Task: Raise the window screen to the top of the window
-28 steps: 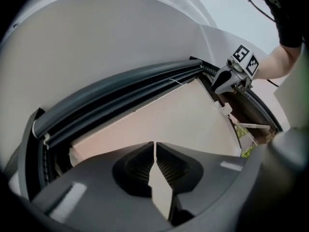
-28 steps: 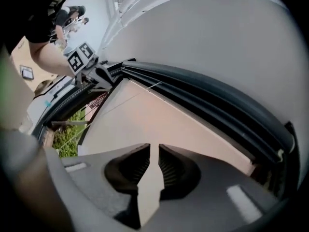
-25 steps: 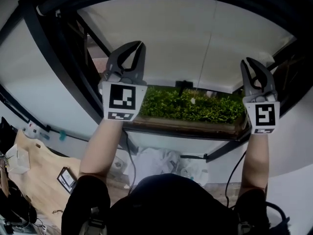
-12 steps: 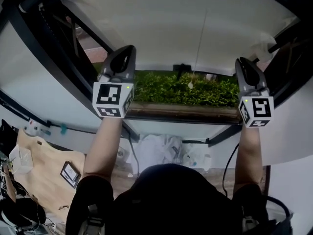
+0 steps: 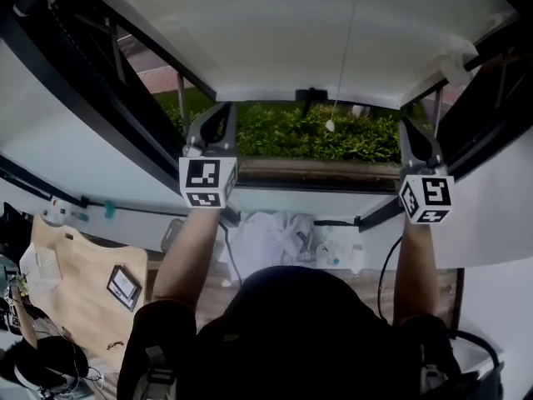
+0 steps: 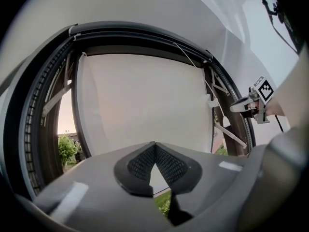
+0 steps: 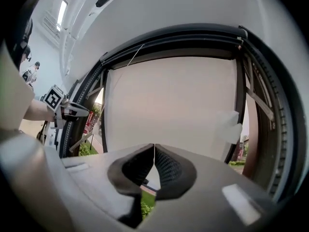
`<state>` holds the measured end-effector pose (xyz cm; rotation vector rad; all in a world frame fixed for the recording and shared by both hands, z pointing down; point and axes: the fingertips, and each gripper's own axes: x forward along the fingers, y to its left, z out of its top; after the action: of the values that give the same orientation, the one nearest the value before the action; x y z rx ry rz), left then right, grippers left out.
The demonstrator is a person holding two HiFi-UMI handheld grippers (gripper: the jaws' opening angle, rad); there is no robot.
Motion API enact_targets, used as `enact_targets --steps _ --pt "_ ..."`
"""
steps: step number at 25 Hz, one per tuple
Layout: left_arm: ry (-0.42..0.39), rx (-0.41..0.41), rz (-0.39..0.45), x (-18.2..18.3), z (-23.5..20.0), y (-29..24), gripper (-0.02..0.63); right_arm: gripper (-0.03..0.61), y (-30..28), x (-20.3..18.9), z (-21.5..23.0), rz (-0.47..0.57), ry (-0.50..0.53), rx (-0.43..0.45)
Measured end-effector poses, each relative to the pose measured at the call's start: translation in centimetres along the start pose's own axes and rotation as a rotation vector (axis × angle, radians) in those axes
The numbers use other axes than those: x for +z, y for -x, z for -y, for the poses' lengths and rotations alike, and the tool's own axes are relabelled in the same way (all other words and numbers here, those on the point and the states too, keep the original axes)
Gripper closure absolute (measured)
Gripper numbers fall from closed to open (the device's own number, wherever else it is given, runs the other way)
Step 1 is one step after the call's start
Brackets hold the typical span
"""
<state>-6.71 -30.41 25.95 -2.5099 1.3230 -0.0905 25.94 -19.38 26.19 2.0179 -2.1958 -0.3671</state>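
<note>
The white window screen (image 5: 316,32) fills the upper part of the dark window frame (image 5: 100,98); its lower edge hangs above green hedge (image 5: 333,140). My left gripper (image 5: 218,127) is below that edge, level, jaws shut with nothing between them. The screen (image 6: 145,100) spreads wide ahead of it in the left gripper view. My right gripper (image 5: 412,138) is at the frame's right side, also below the edge. Its jaws have just been closing and now meet empty. In the right gripper view the screen (image 7: 174,100) lies ahead, clear of the pads.
A thin pull cord with a small bead (image 5: 331,125) dangles from the screen's middle. The sill (image 5: 316,173) runs under the opening. Below it lie crumpled white sheets (image 5: 275,232), and a wooden desk (image 5: 75,282) stands at lower left.
Both grippers have dropped from the screen's lower edge to the open gap beneath it. The right jaws have closed. More of the hedge shows as the view tilts.
</note>
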Motion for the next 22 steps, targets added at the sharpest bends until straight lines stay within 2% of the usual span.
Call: enact_targets --steps 6,10,13,16,18,22 --pt "0.018 -0.025 -0.005 -3.4 2.4 0.8 0.607 0.577 2.1 -5.9 -0.4 -0.065 -0.057 -0.06" --pt "0.093 -0.006 0.011 -4.6 2.6 2.0 0.607 0.577 3.4 -9.8 -1.1 -0.103 -0.162 -0.039" --pt "0.138 0.0 -0.014 -6.3 3.5 2.9 0.607 0.578 4.2 -12.2 -1.0 -0.133 -0.224 -0.04" --pt "0.107 -0.011 -0.058 -8.0 4.5 3.6 0.607 0.578 4.6 -13.0 -0.6 -0.139 -0.241 -0.064" --pt "0.086 -0.018 -0.055 -8.1 4.8 3.7 0.607 0.578 4.8 -12.9 -0.5 -0.132 -0.247 -0.075" --pt "0.089 -0.029 -0.08 -8.8 4.9 3.8 0.607 0.578 4.6 -12.8 -1.1 -0.121 -0.258 -0.074"
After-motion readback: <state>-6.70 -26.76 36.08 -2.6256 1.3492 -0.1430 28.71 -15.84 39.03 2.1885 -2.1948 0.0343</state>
